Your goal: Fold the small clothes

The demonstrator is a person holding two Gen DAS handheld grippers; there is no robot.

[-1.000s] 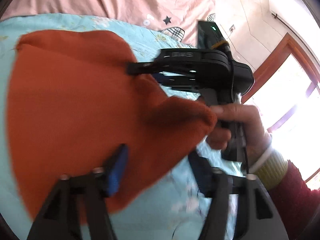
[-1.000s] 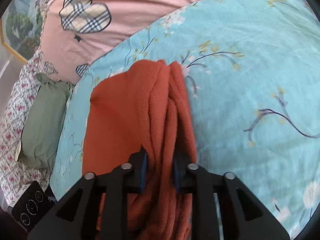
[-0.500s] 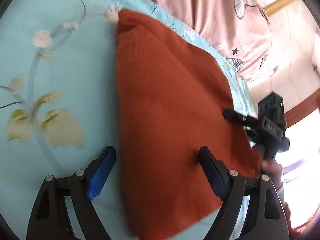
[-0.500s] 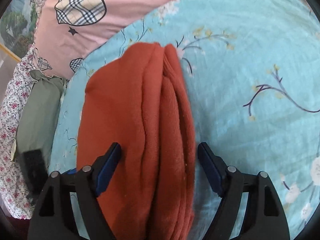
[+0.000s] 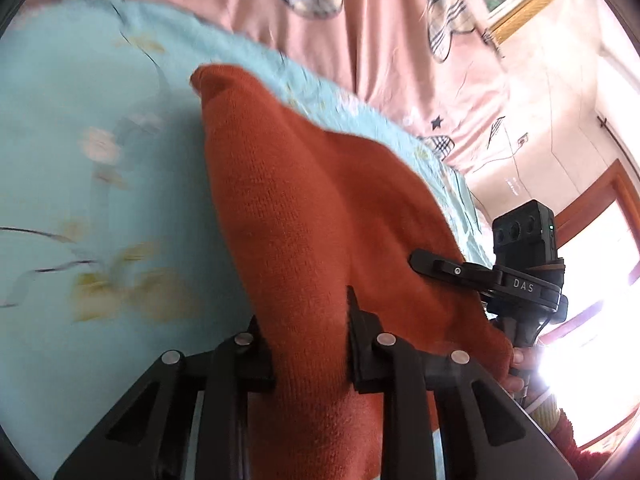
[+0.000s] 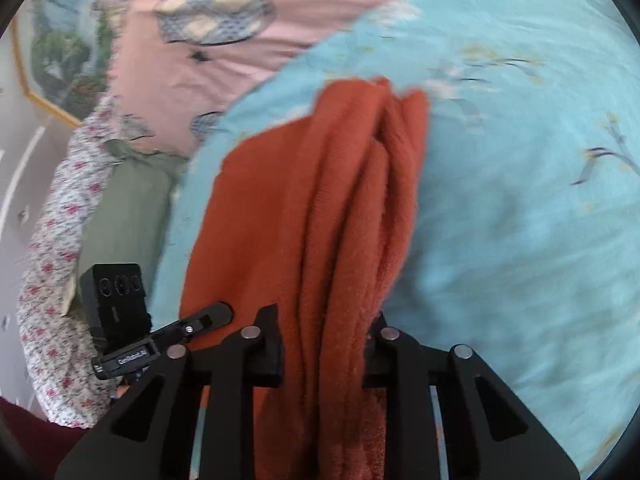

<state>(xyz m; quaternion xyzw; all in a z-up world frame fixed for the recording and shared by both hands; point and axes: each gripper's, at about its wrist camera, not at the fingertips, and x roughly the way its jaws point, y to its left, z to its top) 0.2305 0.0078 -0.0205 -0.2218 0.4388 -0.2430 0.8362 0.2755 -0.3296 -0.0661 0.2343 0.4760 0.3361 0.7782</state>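
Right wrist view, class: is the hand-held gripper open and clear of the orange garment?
No: the right hand-held gripper is shut on the bunched orange garment.

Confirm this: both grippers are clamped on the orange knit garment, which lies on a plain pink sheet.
Wrong on the sheet. Both wrist views show the orange knit garment lying on a light blue floral sheet; the pink fabric is behind it. The left gripper and right gripper are clamped on it.

Floral blue bedspread (image 6: pixel 520 240), bright wood-framed window (image 5: pixel 600 248).
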